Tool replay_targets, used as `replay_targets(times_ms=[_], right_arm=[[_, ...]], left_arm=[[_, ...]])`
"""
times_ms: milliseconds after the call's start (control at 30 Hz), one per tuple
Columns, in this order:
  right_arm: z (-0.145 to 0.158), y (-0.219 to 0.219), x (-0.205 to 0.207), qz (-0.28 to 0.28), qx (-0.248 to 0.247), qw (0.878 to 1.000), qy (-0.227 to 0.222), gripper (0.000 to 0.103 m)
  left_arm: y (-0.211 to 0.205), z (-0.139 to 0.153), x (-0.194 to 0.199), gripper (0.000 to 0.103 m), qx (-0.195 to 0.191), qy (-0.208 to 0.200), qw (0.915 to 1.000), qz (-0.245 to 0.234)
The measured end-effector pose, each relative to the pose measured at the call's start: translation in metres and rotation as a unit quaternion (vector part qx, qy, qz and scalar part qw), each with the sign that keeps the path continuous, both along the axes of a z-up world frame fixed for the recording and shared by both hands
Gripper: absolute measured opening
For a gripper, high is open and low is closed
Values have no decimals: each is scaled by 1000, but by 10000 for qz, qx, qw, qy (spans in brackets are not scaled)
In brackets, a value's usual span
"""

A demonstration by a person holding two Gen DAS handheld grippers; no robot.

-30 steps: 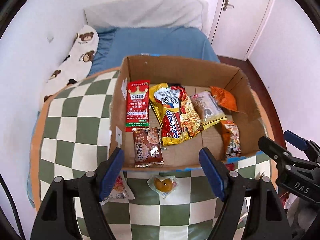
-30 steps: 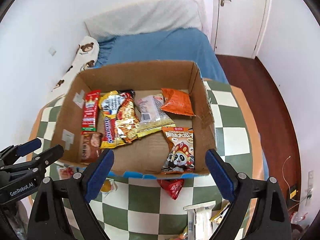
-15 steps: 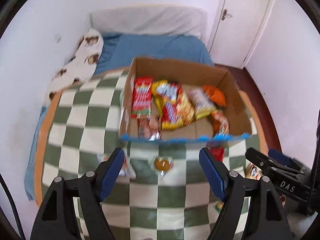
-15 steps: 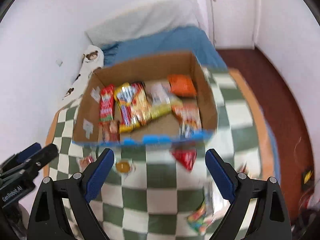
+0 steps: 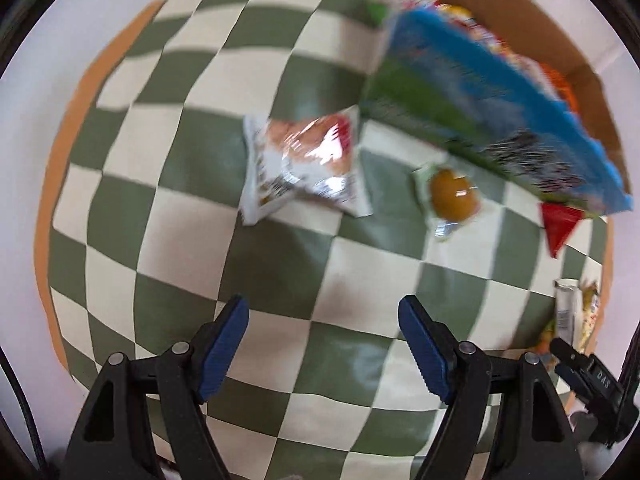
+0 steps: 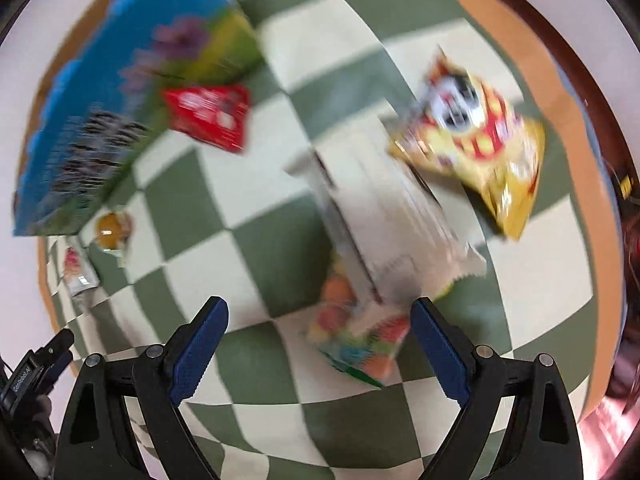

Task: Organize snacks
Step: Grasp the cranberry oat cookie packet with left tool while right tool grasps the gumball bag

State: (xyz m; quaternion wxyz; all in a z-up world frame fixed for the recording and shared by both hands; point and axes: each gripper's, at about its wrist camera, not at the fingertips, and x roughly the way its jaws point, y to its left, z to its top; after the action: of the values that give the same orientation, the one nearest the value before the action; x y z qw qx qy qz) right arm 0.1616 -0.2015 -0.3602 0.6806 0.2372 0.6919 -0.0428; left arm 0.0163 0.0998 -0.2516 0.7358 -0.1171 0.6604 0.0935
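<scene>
My left gripper [image 5: 322, 326] stands open over the checked cloth, nothing between its blue pads. Ahead of it lie a white foil snack packet [image 5: 304, 164] and a clear wrapper with a brown round sweet [image 5: 454, 196]. The cardboard box [image 5: 500, 92] with snacks inside sits at the upper right, its printed blue side facing me. My right gripper [image 6: 318, 336] is open above a colourful candy packet [image 6: 356, 340] and a long white packet [image 6: 384, 212]. A yellow panda snack bag [image 6: 476, 136] and a red packet [image 6: 210, 116] lie further off.
The table [image 5: 132, 216] wears a green and cream checked cloth with an orange rim [image 5: 44, 200]. More packets [image 5: 572, 316] lie near the right edge in the left wrist view. The other gripper's tip [image 5: 592, 372] shows at the lower right there.
Both grippers have dropped and tilted down toward the table. The box has slid to the top of each view, and the loose packets on the cloth have come much closer.
</scene>
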Motion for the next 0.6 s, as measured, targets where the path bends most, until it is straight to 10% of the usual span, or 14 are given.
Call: replay_targets(times_ms=[333,600], right_arm=[[-32,-4,-18,-343,28,9990,297,93],[-28,25,-17,94,-96,9999,63,59]], left_arm=[[23,-33,20,76,-140,374,9986,339],[31,-30,62,76,-322,252,9976,561]])
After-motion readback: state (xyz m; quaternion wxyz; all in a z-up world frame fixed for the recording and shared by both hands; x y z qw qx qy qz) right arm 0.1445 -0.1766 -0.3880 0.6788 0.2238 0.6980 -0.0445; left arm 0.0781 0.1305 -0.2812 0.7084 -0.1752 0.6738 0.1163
